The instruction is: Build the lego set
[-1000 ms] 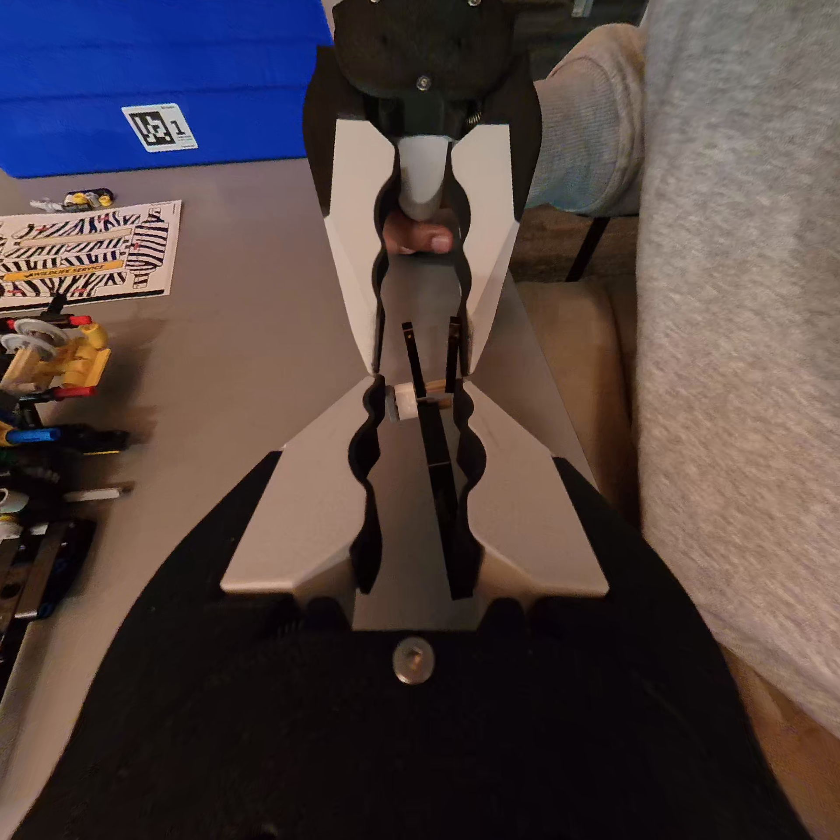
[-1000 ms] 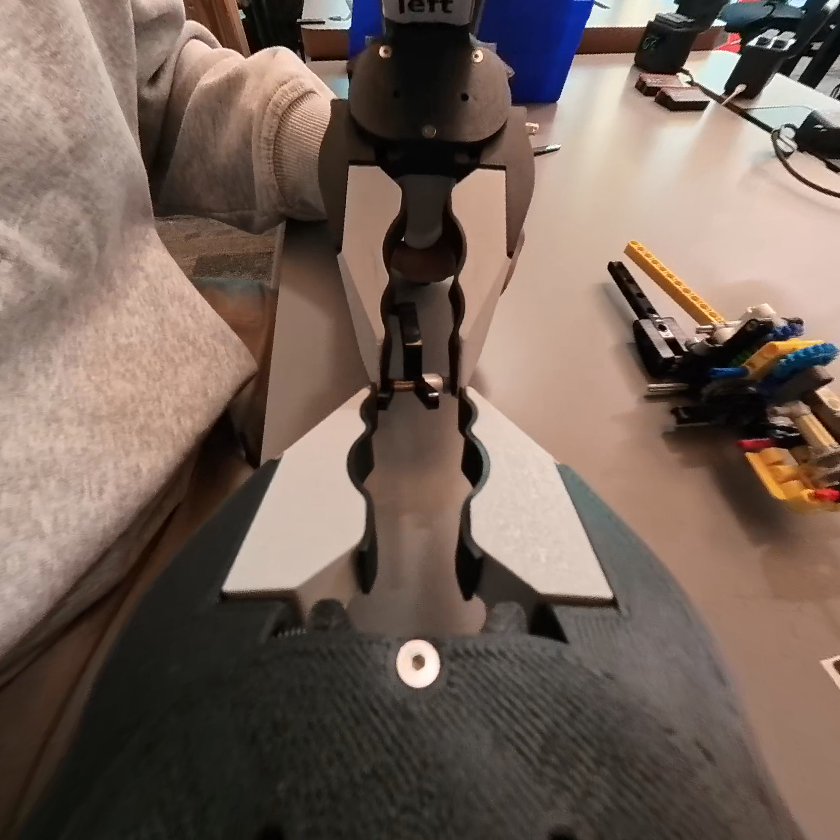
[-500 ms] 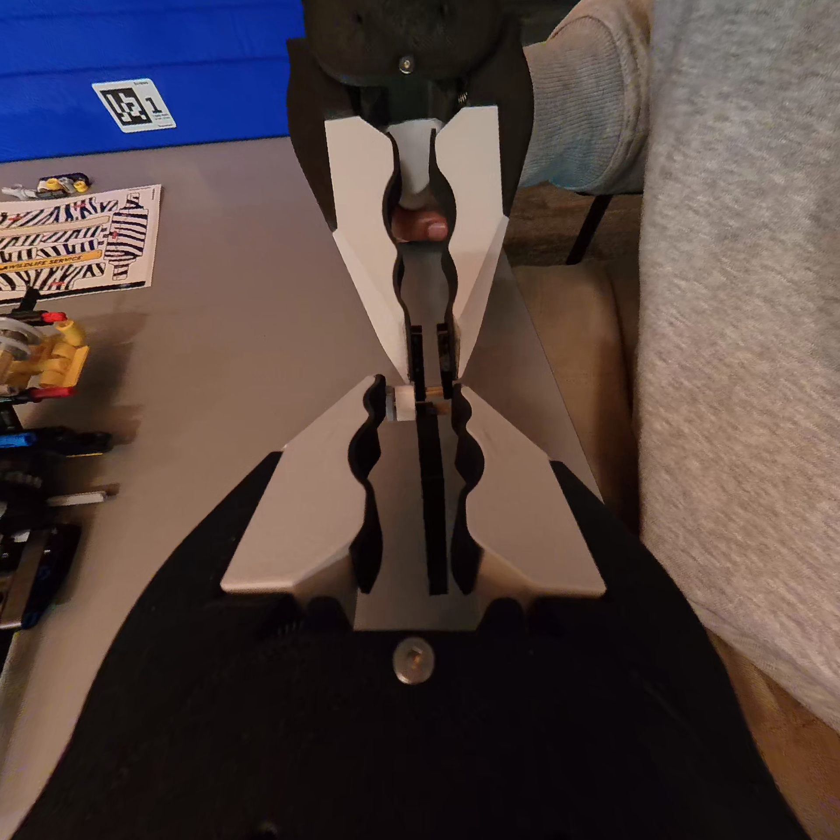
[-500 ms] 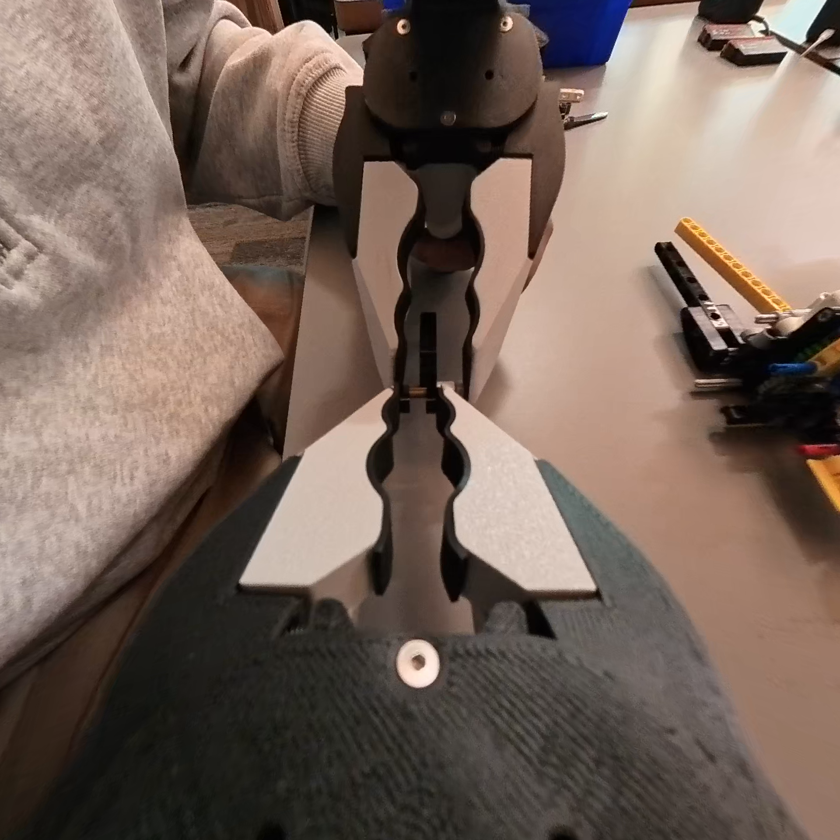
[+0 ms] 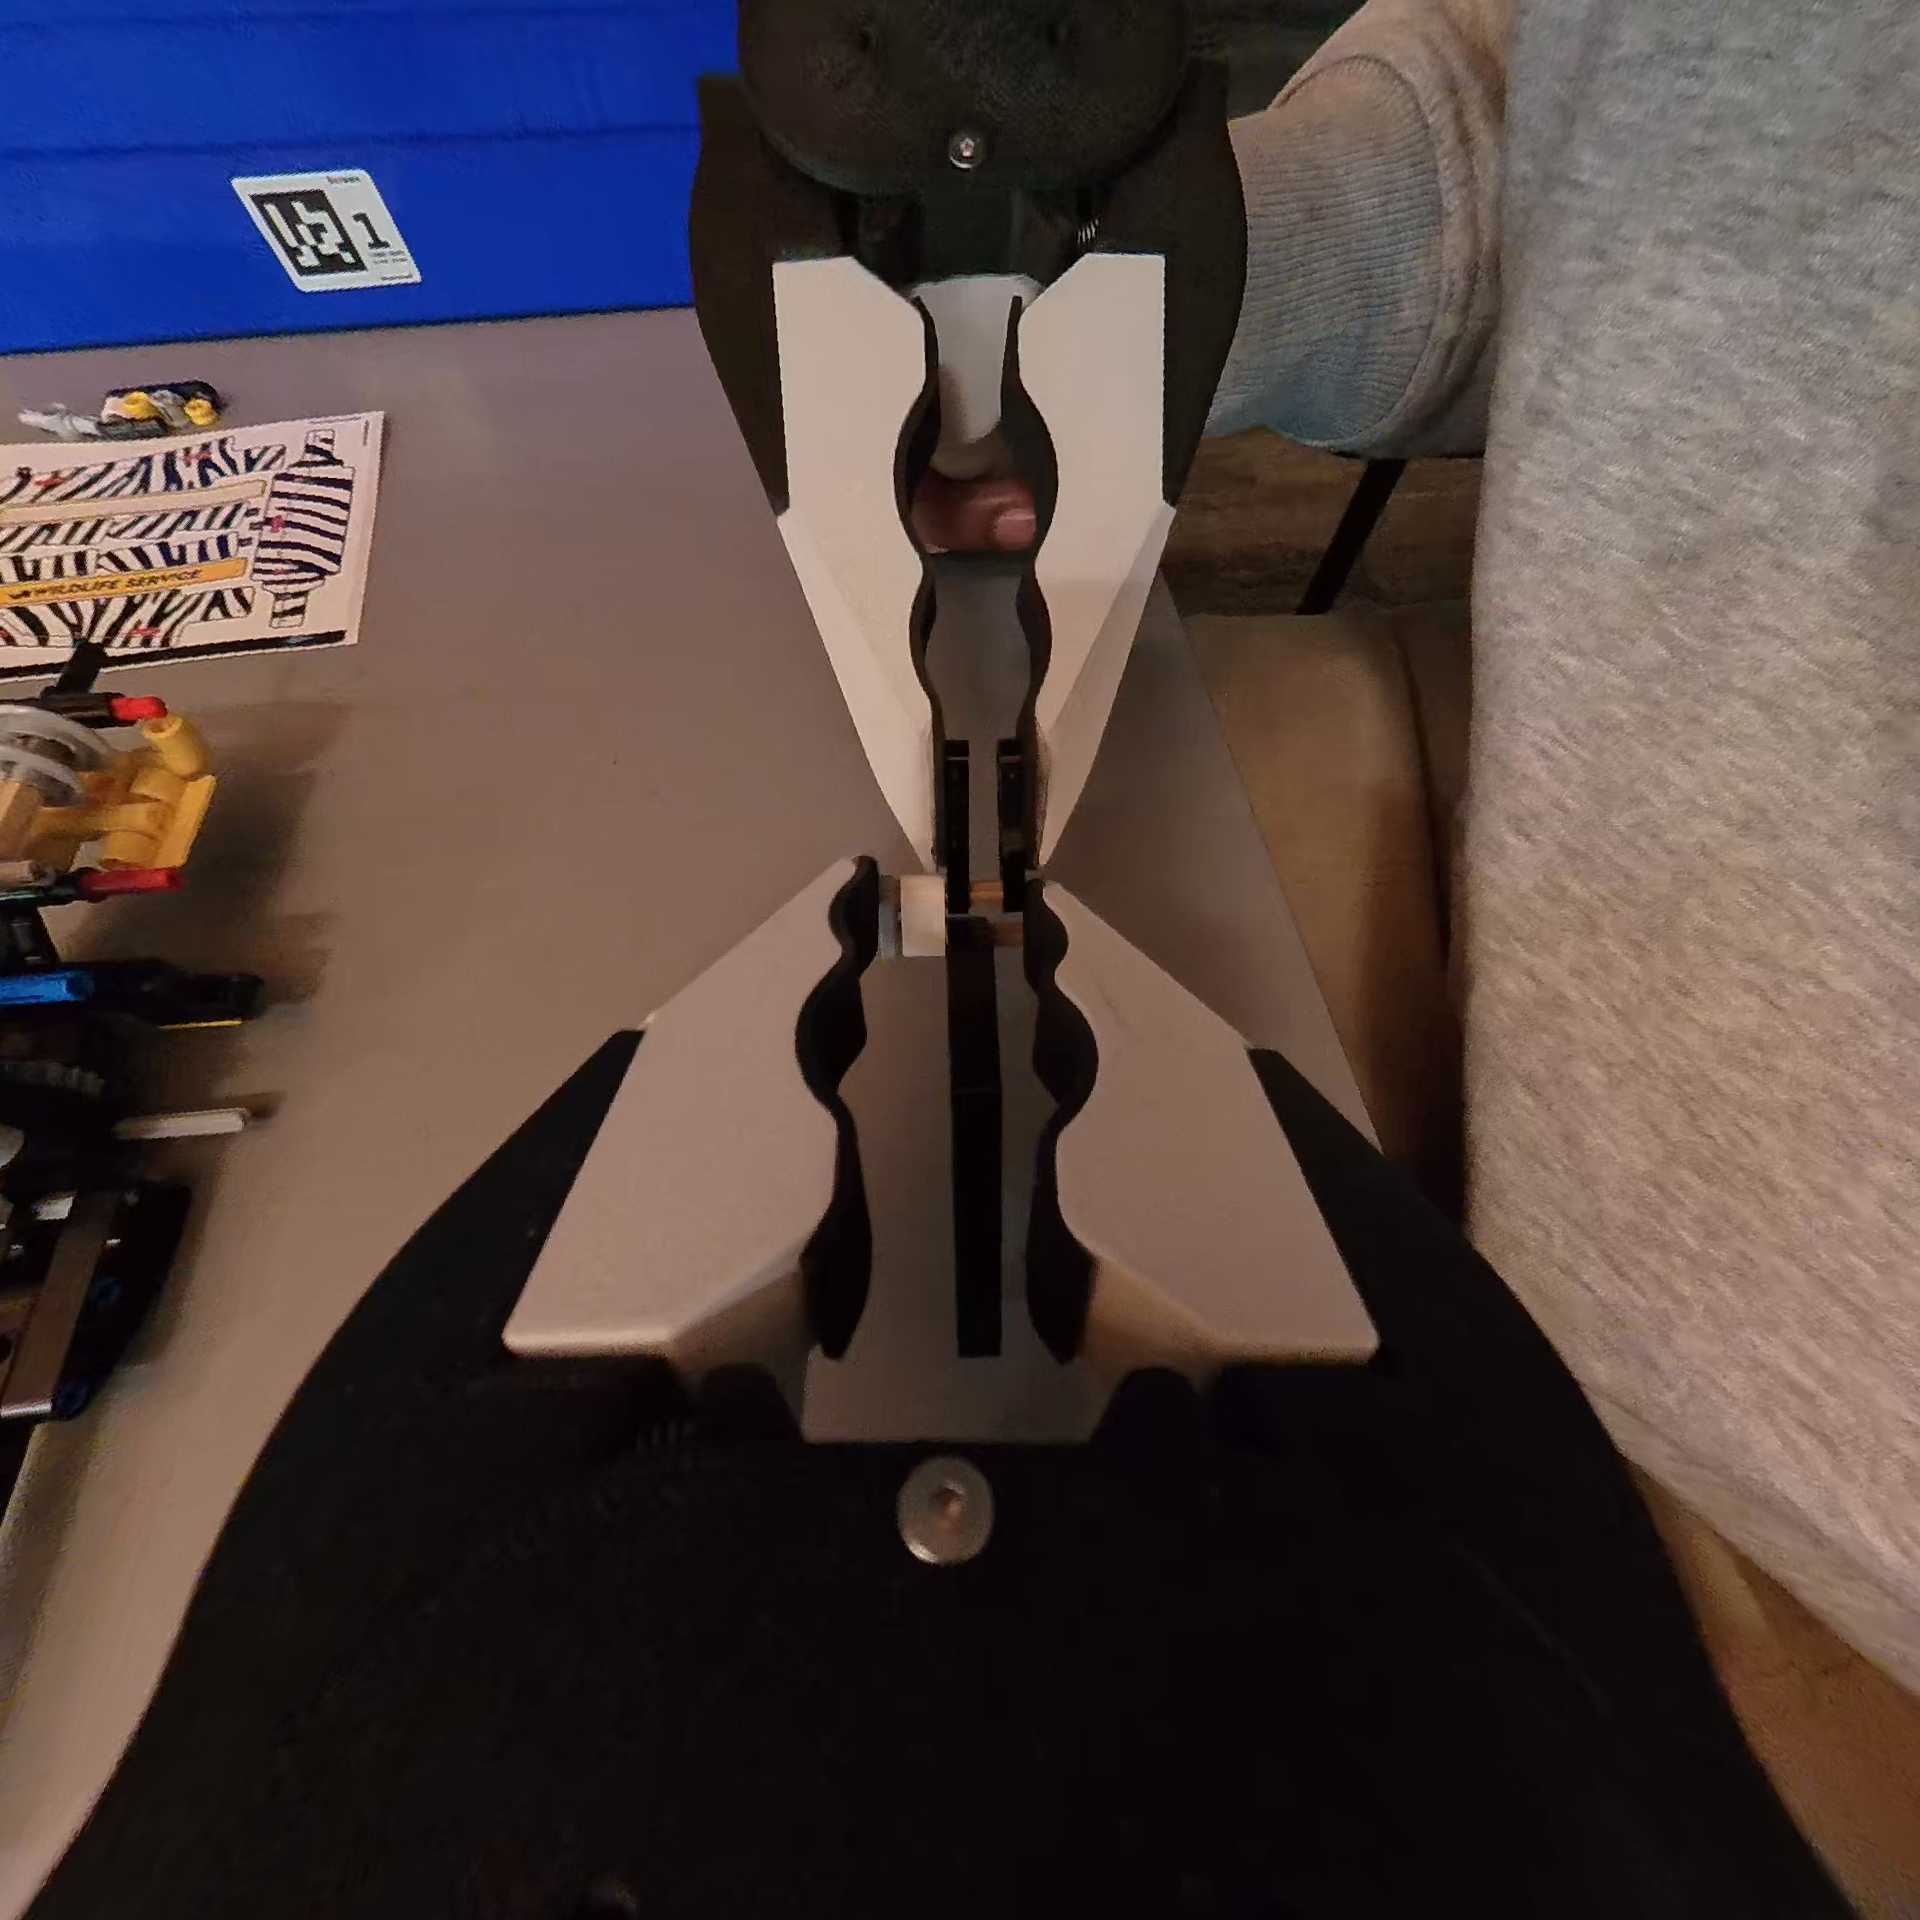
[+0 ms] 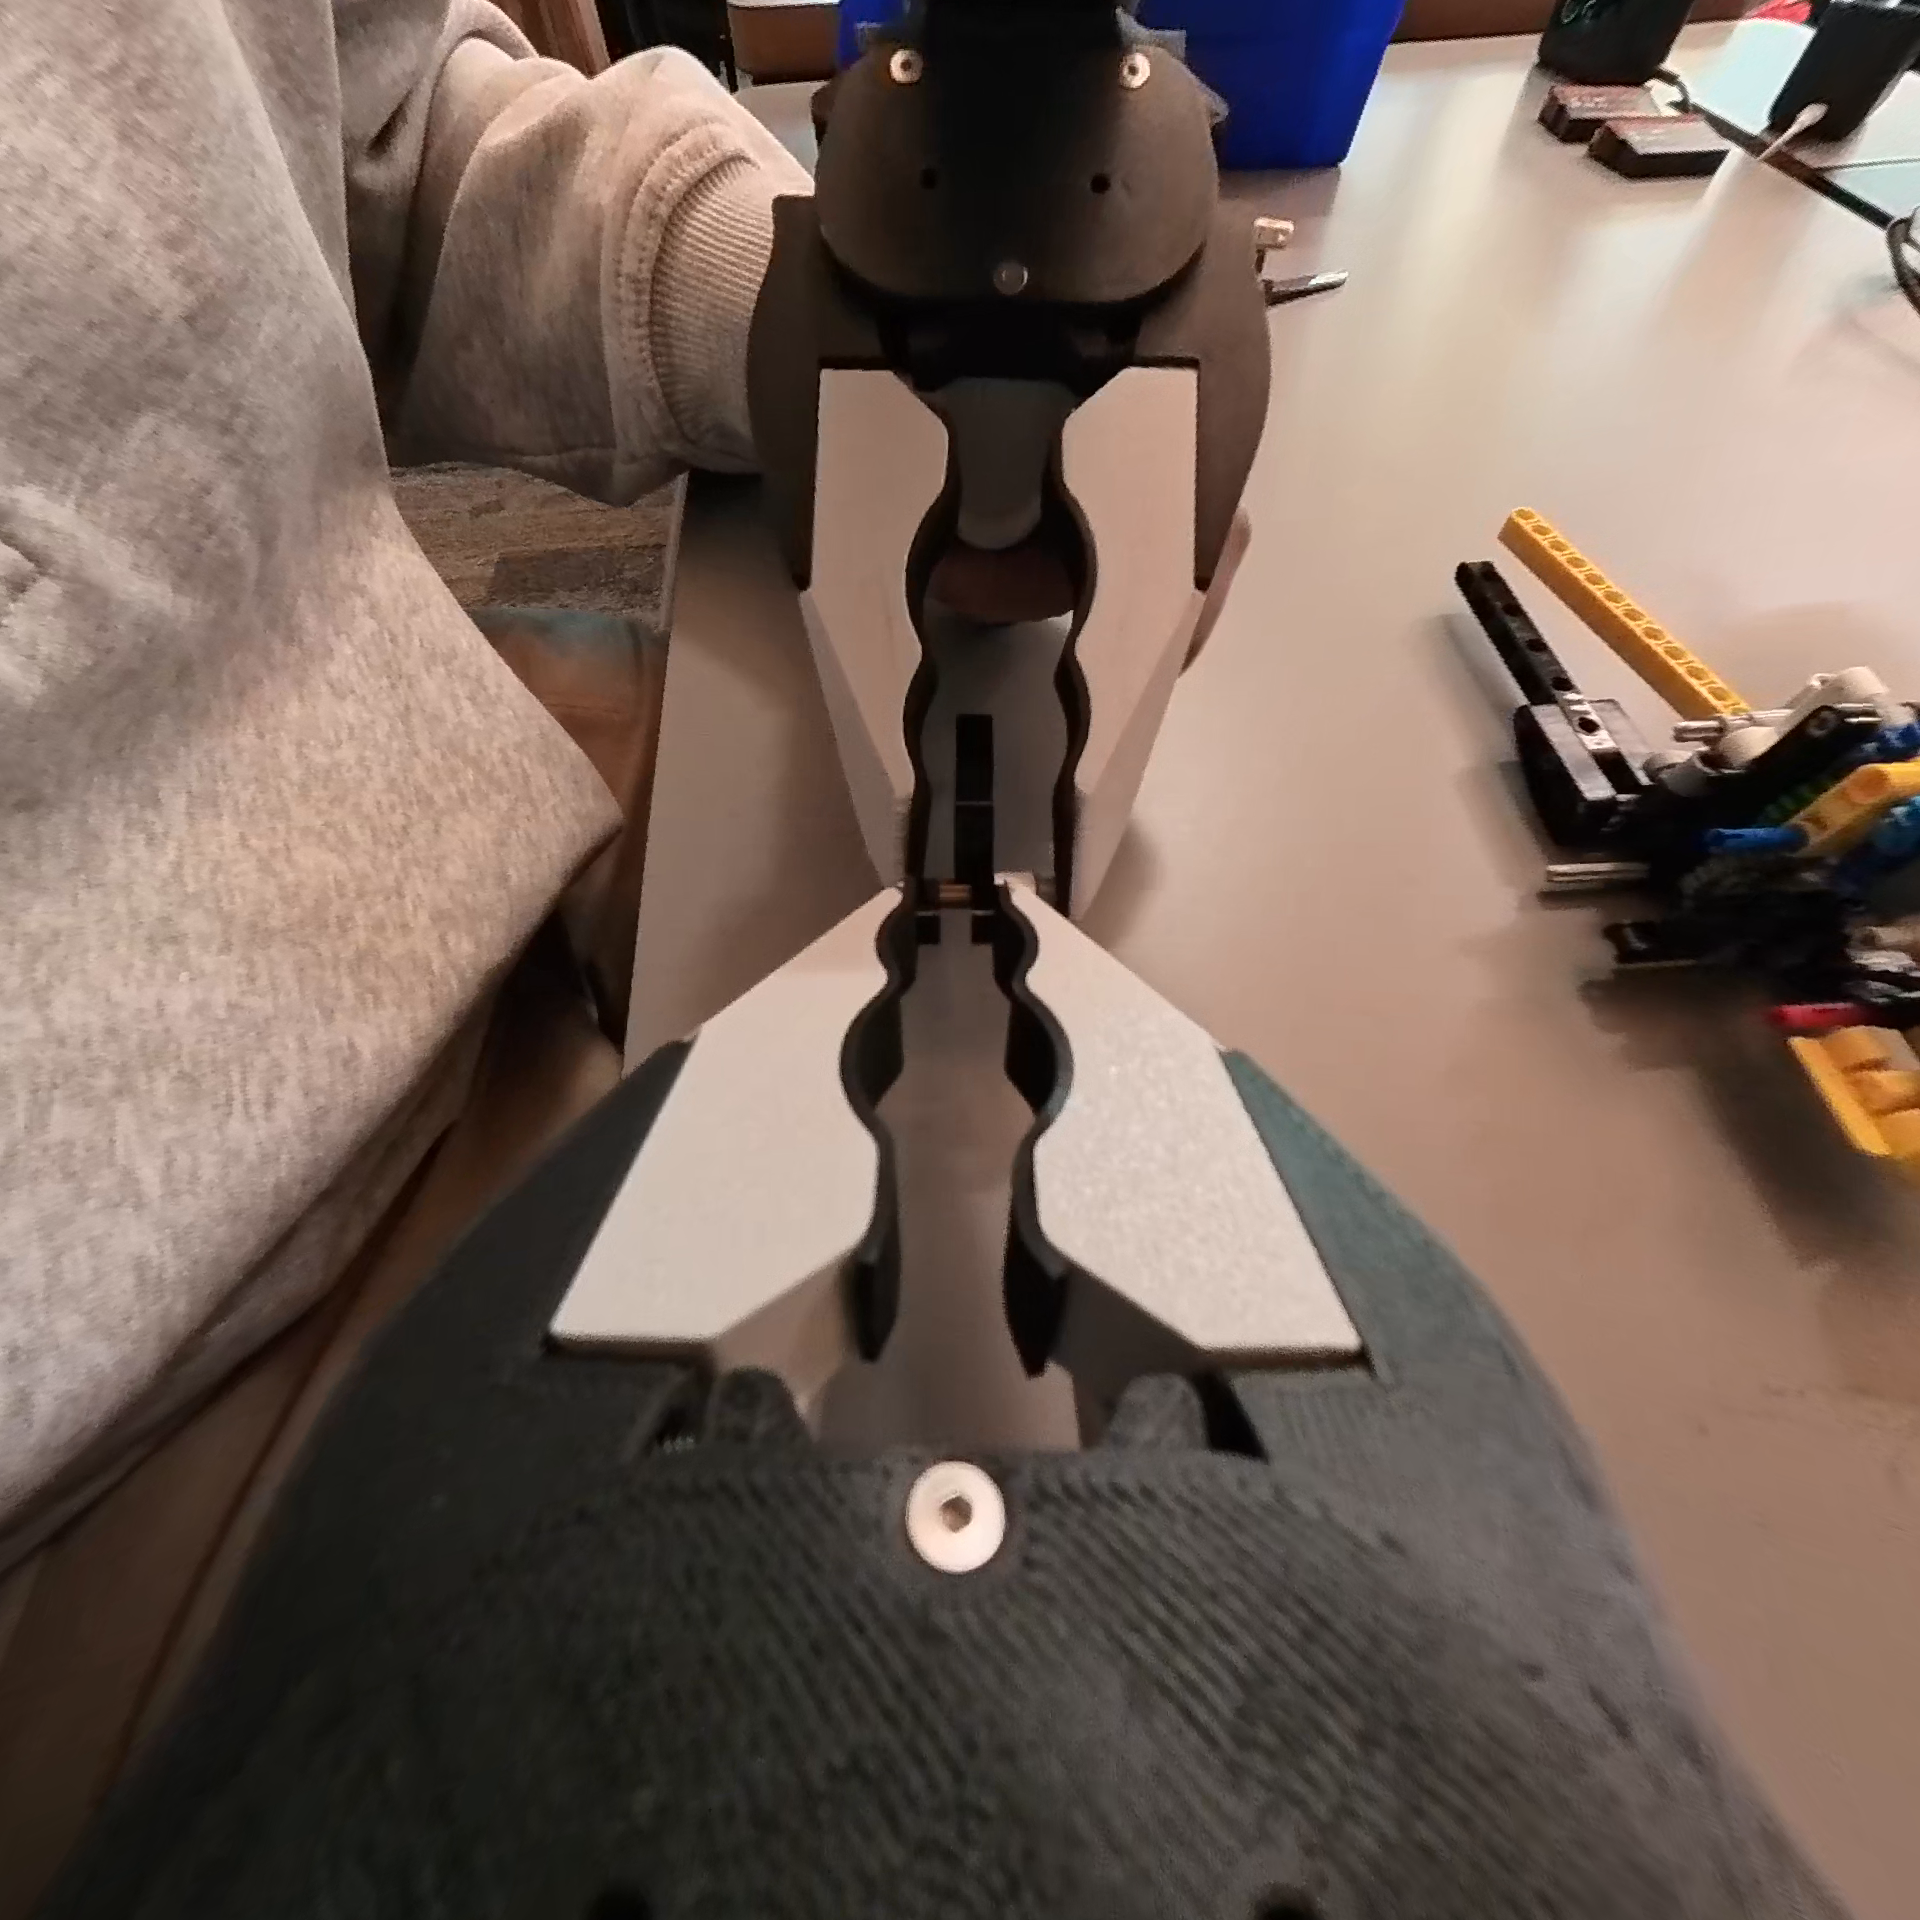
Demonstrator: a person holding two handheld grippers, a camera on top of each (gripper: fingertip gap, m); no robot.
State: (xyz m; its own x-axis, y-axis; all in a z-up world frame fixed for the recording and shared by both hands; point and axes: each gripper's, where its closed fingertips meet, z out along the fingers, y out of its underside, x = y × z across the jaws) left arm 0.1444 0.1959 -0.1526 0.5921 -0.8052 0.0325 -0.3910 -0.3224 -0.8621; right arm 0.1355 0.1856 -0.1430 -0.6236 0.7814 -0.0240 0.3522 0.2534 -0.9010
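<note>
My two grippers meet tip to tip above the table's near edge. My left gripper (image 5: 951,904) is shut on a long black lego beam (image 5: 977,1143) that lies along its gap, with a white bush (image 5: 922,914) and a tan pin (image 5: 987,891) across its tip. My right gripper (image 6: 956,904) is shut on a small black forked piece (image 6: 928,925) whose two arms (image 5: 956,800) straddle the beam's end on the pin (image 6: 951,890). The beam also shows in the right wrist view (image 6: 974,790), inside the left gripper facing it.
A partly built lego model lies on the grey table (image 5: 540,727), seen in both views (image 5: 125,800) (image 6: 1766,831), with a yellow beam (image 6: 1621,613) and black beam (image 6: 1527,644). A striped sticker sheet (image 5: 177,540) and blue bin (image 5: 364,125) sit behind. A person's grey sleeve (image 5: 1704,831) is close by. The grippers are tip to tip, or close to it.
The right gripper's jaws have narrowed onto the forked piece. Its two splayed arms have drawn parallel and closed in around the beam's tip. Both grippers have pushed closer together.
</note>
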